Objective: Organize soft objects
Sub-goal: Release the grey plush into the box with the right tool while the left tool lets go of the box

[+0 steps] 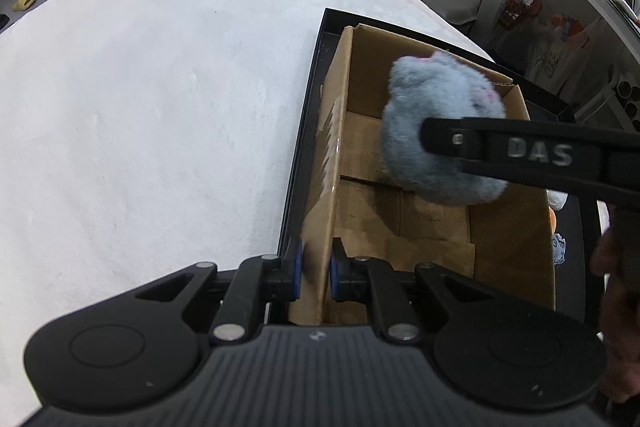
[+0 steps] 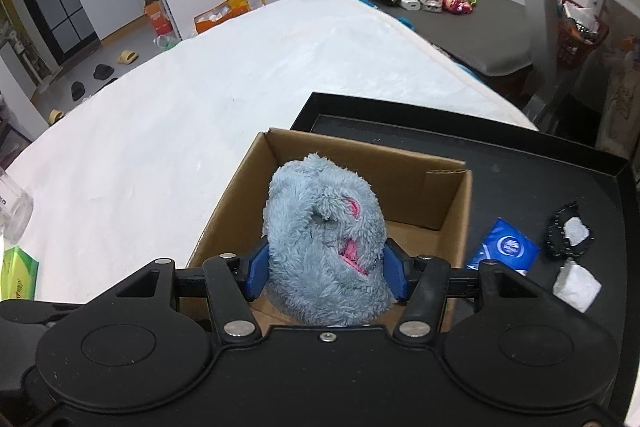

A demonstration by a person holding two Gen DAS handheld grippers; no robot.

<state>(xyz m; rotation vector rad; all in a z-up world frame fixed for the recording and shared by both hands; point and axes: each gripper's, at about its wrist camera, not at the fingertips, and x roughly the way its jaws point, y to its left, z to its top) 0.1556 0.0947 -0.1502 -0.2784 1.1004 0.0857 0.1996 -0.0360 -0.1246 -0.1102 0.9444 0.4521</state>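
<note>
A fluffy grey-blue plush toy (image 2: 326, 239) with pink patches is clamped between the blue pads of my right gripper (image 2: 326, 269), which holds it over the open cardboard box (image 2: 424, 179). In the left wrist view the plush toy (image 1: 432, 123) hangs above the inside of the box, with the right gripper's black finger (image 1: 520, 151) across it. My left gripper (image 1: 316, 269) is shut on the near left wall of the cardboard box (image 1: 326, 187). The box stands in a black tray (image 2: 520, 163) on a white bed.
The white mattress (image 1: 160, 87) spreads left of the tray. In the tray right of the box lie a blue packet (image 2: 504, 247), a black-rimmed object (image 2: 568, 231) and a white lump (image 2: 576, 285). A green box (image 2: 16, 273) lies at the left edge. Toys and clutter sit beyond the bed.
</note>
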